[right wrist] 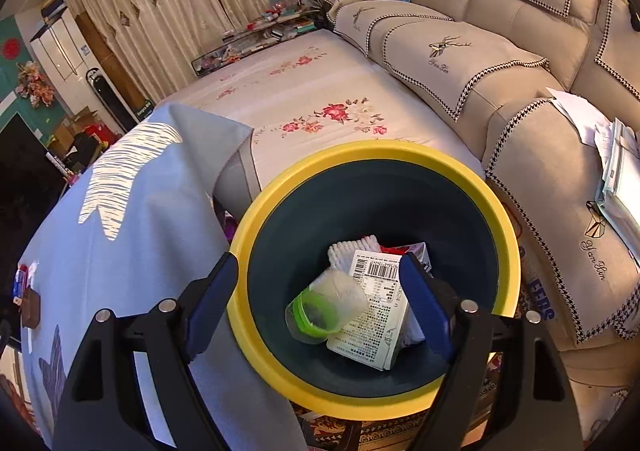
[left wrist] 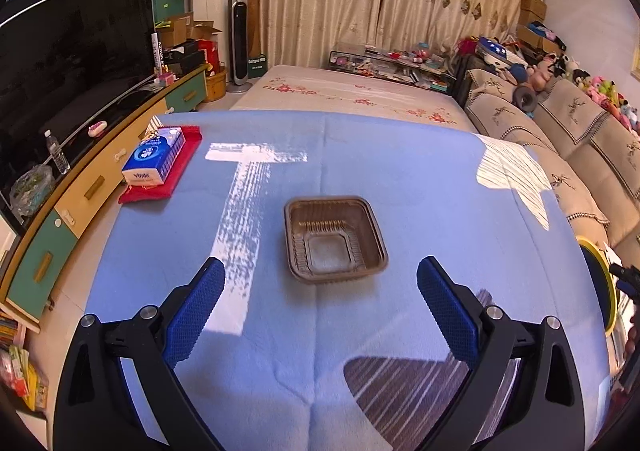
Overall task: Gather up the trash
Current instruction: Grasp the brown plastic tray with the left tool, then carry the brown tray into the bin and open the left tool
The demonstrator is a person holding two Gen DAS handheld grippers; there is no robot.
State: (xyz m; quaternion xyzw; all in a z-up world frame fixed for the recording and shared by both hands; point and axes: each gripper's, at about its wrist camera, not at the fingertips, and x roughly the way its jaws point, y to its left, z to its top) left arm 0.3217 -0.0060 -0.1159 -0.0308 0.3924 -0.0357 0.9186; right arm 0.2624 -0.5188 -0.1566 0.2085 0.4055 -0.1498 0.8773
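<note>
A brown clear plastic tray (left wrist: pixel 335 238) lies empty on the blue tablecloth (left wrist: pixel 420 187), just ahead of my left gripper (left wrist: pixel 320 271), which is open and empty above the cloth. My right gripper (right wrist: pixel 318 267) is open and empty, hovering over a dark bin with a yellow rim (right wrist: pixel 376 149). Inside the bin lie a clear cup with a green lid (right wrist: pixel 326 307), a white printed carton (right wrist: pixel 370 315) and white foam netting (right wrist: pixel 352 247). The bin's rim also shows at the right edge of the left wrist view (left wrist: pixel 600 283).
A blue tissue pack (left wrist: pixel 154 157) rests on a red cloth (left wrist: pixel 188 159) at the table's far left. A TV cabinet (left wrist: pixel 80 187) runs along the left. A beige sofa (right wrist: pixel 520 63) and a flowered daybed (right wrist: pixel 320 99) stand beyond the bin.
</note>
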